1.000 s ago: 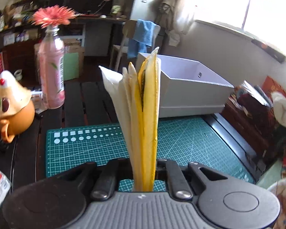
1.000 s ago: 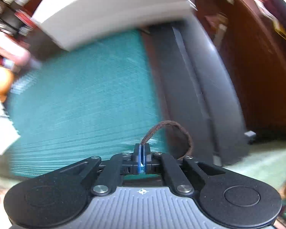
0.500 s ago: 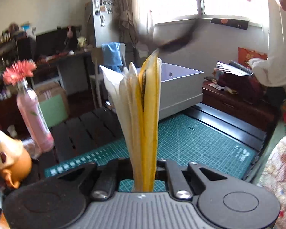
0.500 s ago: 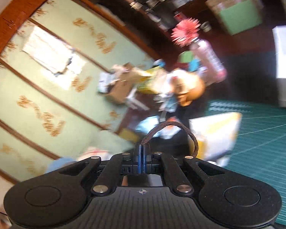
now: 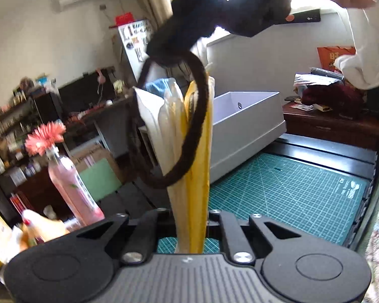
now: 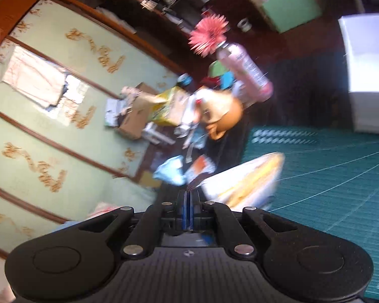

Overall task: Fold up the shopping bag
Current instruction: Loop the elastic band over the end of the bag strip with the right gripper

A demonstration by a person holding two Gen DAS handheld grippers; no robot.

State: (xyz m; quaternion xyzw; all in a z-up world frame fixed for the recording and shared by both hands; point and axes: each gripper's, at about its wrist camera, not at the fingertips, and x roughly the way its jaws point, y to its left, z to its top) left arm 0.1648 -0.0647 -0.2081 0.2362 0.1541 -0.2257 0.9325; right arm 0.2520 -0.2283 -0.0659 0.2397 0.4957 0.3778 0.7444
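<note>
Folded shopping bags (image 5: 192, 151): one is seen
Brown cord loops (image 5: 189, 131): one is seen
Grippers: two, left gripper (image 5: 190, 229), right gripper (image 6: 188, 209)
Pink bottles (image 5: 70, 184): one, at 9 o'clock
White boxes (image 5: 247, 118): one
Green cutting mats (image 5: 290, 192): one

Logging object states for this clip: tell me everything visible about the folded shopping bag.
The folded shopping bag is a flat bundle of white and yellow layers, looking like thin paper or plastic, standing upright above the green cutting mat. The left gripper is shut on its lower end. A dark brown cord loop crosses its upper half, running up to the right gripper above. The right wrist view shows it blurred.
</note>
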